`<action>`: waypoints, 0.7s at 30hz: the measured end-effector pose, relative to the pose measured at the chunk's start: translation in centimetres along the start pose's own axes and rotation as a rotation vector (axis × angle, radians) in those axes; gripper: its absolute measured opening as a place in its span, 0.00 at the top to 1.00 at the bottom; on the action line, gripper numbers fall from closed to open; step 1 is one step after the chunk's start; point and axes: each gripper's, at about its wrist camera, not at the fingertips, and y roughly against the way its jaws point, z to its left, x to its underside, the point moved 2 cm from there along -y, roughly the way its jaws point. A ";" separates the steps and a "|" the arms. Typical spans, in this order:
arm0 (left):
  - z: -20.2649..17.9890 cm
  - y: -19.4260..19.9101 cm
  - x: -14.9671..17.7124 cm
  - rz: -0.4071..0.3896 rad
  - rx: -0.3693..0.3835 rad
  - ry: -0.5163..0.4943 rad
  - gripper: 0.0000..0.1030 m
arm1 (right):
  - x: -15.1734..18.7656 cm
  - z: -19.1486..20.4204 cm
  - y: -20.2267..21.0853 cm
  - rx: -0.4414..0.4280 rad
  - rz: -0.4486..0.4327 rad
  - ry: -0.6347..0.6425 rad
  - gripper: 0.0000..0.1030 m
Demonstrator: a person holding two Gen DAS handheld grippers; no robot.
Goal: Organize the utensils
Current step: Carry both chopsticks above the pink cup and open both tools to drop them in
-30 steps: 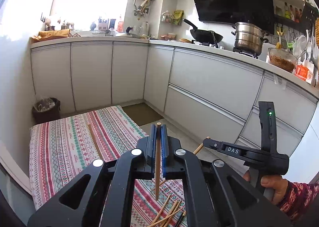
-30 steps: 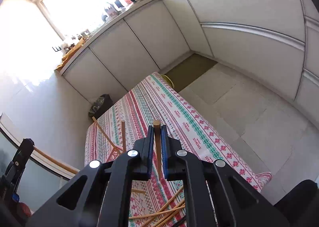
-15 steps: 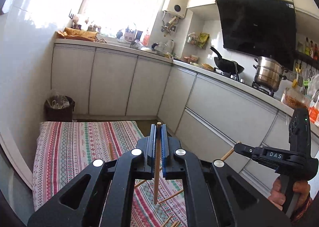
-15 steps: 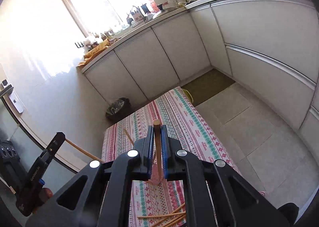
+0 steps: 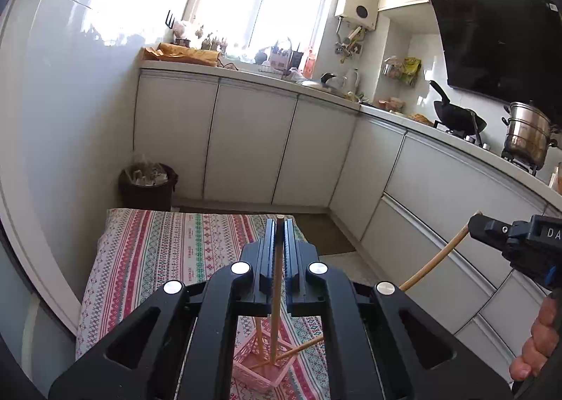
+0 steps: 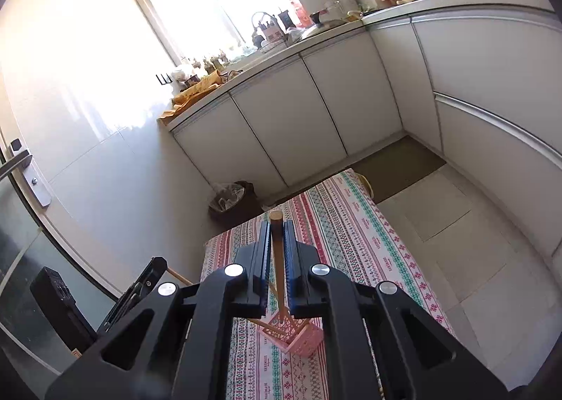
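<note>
My left gripper is shut on a wooden chopstick that hangs upright with its lower tip inside a pink lattice holder on the striped cloth. My right gripper is shut on another wooden chopstick, whose lower end also reaches into the pink holder. The right gripper shows at the right of the left wrist view with its chopstick slanting down toward the holder. One more chopstick leans in the holder.
The striped cloth covers a low table beside white kitchen cabinets. A dark bin stands beyond the table's far end. The tiled floor lies to the right. A wok and pot sit on the counter.
Both grippers have risen and tilted upward while keeping their chopsticks. The loose chopsticks on the cloth have left view and the pink holder now shows under both grippers.
</note>
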 end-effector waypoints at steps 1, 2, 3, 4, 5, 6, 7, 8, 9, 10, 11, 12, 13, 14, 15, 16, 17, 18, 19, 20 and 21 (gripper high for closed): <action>0.0 -0.3 0.2 0.005 -0.007 -0.005 0.97 | 0.2 0.3 -0.7 0.006 0.000 0.020 0.93; 0.1 -0.6 0.4 0.010 -0.008 -0.007 0.97 | 0.4 0.5 -1.3 0.010 0.000 0.037 0.93; 0.1 -0.9 0.7 0.016 -0.009 -0.007 0.97 | 0.6 0.7 -1.9 0.011 0.002 0.055 0.93; 0.2 -1.2 0.9 0.024 -0.009 -0.009 0.97 | 0.8 1.0 -2.5 0.013 0.005 0.073 0.92; 0.2 -1.5 1.1 0.035 -0.005 -0.011 0.97 | 1.0 1.2 -3.1 0.016 0.006 0.089 0.93; 0.1 -1.8 1.3 0.045 -0.002 -0.012 0.97 | 1.3 1.4 -3.6 0.013 0.008 0.103 0.93; 0.1 -2.1 1.5 0.060 0.005 -0.016 0.96 | 1.5 1.4 -4.1 0.010 0.010 0.115 0.93; 0.0 -2.4 1.8 0.081 0.021 -0.021 0.96 | 1.7 1.4 -4.6 0.008 0.013 0.123 0.93; 0.0 -2.6 1.9 0.092 0.031 -0.019 0.95 | 2.0 1.5 -5.0 0.002 0.018 0.130 0.93; 0.1 -2.6 1.9 0.095 0.037 -0.012 0.92 | 2.2 1.7 -5.5 -0.003 0.025 0.135 0.93; 0.2 -2.5 1.9 0.094 0.048 -0.003 0.89 | 2.4 1.8 -5.9 -0.009 0.033 0.141 0.93; 0.4 -2.2 1.7 0.089 0.069 0.011 0.83 | 2.6 1.8 -6.3 -0.012 0.038 0.148 0.93; 0.5 -2.0 1.4 0.082 0.083 0.027 0.79 | 2.8 1.9 -6.6 -0.012 0.043 0.157 0.93; 0.7 -1.6 1.2 0.072 0.093 0.040 0.78 | 3.0 2.0 -7.0 -0.013 0.048 0.164 0.93; 0.8 -1.2 0.9 0.062 0.096 0.048 0.78 | 3.1 2.1 -7.2 -0.014 0.051 0.170 0.93; 0.9 -0.8 0.6 0.048 0.095 0.057 0.78 | 3.3 2.2 -7.5 -0.016 0.055 0.176 0.93; 1.2 -0.5 0.4 0.035 0.094 0.067 0.78 | 3.4 2.2 -7.7 -0.017 0.058 0.182 0.93; 1.3 -0.2 0.2 0.026 0.091 0.076 0.77 | 3.5 2.3 -8.0 -0.018 0.062 0.185 0.93; 1.4 0.0 0.1 0.019 0.088 0.083 0.77 | 3.7 2.3 -8.2 -0.019 0.065 0.187 0.93; 1.6 0.2 -0.1 0.016 0.086 0.085 0.77 | 3.8 2.4 -8.4 -0.021 0.069 0.191 0.93; 1.7 0.2 -0.1 0.015 0.084 0.086 0.76 | 3.9 2.5 -8.6 -0.022 0.074 0.193 0.93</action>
